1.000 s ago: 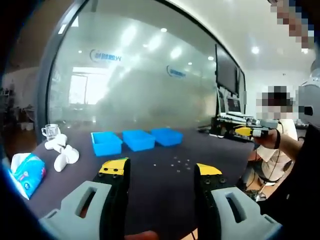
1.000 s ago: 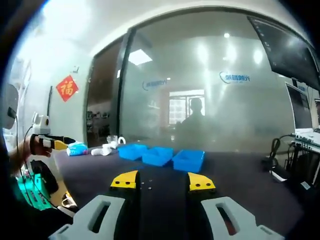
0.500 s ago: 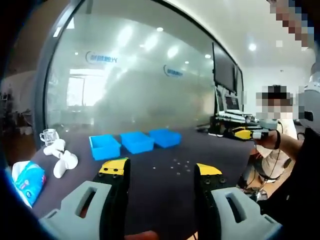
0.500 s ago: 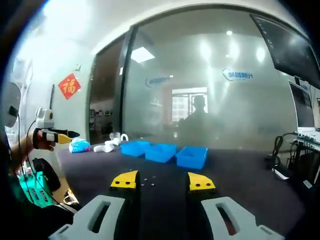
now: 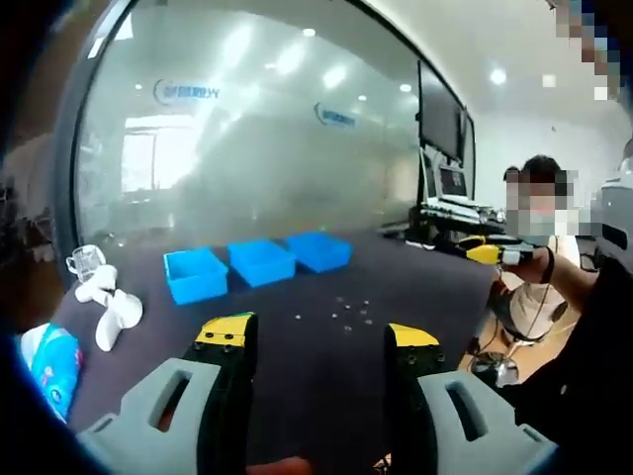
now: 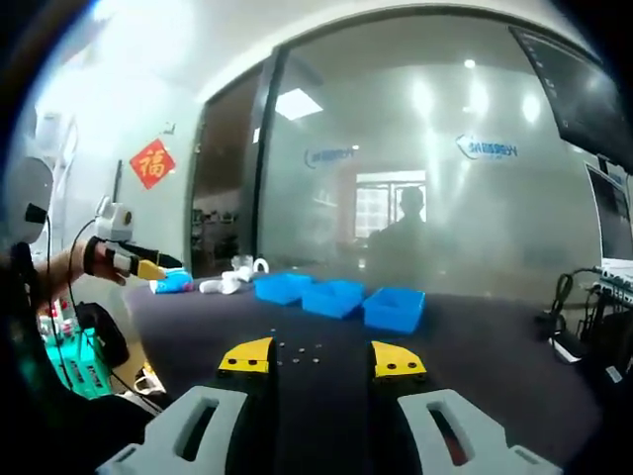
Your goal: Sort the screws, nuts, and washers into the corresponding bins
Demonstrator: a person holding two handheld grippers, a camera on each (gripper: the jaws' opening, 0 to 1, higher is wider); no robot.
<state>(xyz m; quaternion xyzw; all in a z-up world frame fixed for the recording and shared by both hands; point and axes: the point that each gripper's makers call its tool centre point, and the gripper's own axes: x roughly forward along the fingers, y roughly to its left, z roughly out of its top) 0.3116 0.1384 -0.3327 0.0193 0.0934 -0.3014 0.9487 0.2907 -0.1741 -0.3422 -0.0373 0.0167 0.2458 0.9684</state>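
Seemingly nothing is sorted yet: I hold the left gripper (image 5: 316,336) and right gripper (image 6: 322,358) above the dark counter (image 5: 297,366), jaws wide and empty, while the scattered hardware (image 5: 348,311) lies mid-counter, short of three blue bins (image 5: 255,264) near the far edge.

Frosted glass partition (image 5: 247,139) straight ahead beyond fingertips, blue logos on it, ceiling spots reflected. Dark table (image 5: 316,341) spreads under and past jaws. Black monitor (image 5: 440,124) high on wall right of fingers. Red paper ornament (image 6: 151,162) on white wall left of fingers.
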